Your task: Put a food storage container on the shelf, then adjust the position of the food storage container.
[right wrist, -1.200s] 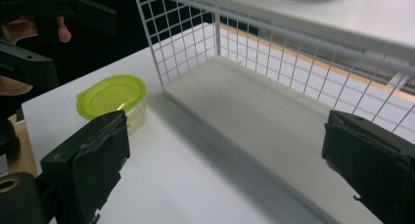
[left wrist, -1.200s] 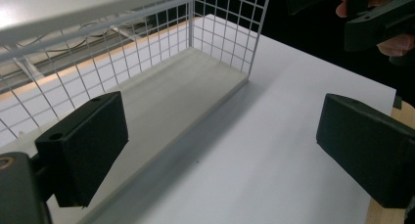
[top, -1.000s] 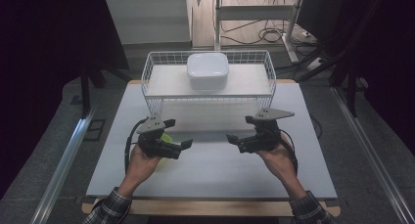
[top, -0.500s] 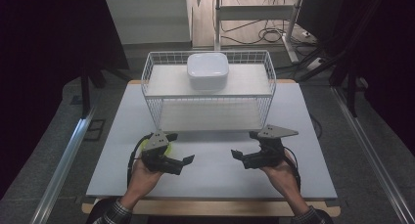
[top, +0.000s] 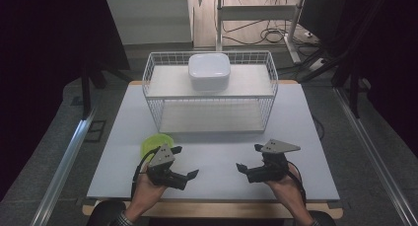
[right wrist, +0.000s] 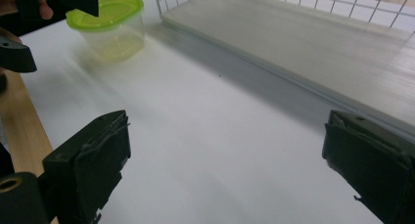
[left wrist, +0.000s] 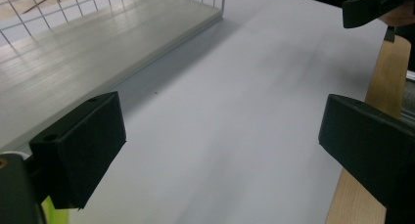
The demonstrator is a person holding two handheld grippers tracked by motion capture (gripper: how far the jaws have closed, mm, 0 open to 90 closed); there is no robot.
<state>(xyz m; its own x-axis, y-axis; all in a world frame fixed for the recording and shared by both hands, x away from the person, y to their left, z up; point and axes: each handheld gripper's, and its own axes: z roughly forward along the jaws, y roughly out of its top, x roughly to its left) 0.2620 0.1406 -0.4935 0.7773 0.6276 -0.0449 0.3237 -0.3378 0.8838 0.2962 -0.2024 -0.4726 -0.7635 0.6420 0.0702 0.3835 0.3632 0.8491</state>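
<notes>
A pale worktop (top: 217, 152) is carrying a white wire basket (top: 209, 95) holding a white lidded box (top: 209, 71). The green-lidded container (top: 154, 143) is sitting just behind the left gripper (top: 190, 175). The right gripper (top: 241, 168) is facing it; both jaws are spread, gripping nothing. Dark floor and cables are surrounding the worktop.

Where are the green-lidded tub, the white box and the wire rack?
tub (right wrist: 111, 26), right gripper view, on its clear side wall.
white box (top: 209, 71), high view, on its lid.
rack (top: 211, 103), high view, on its front wire wall.
</notes>
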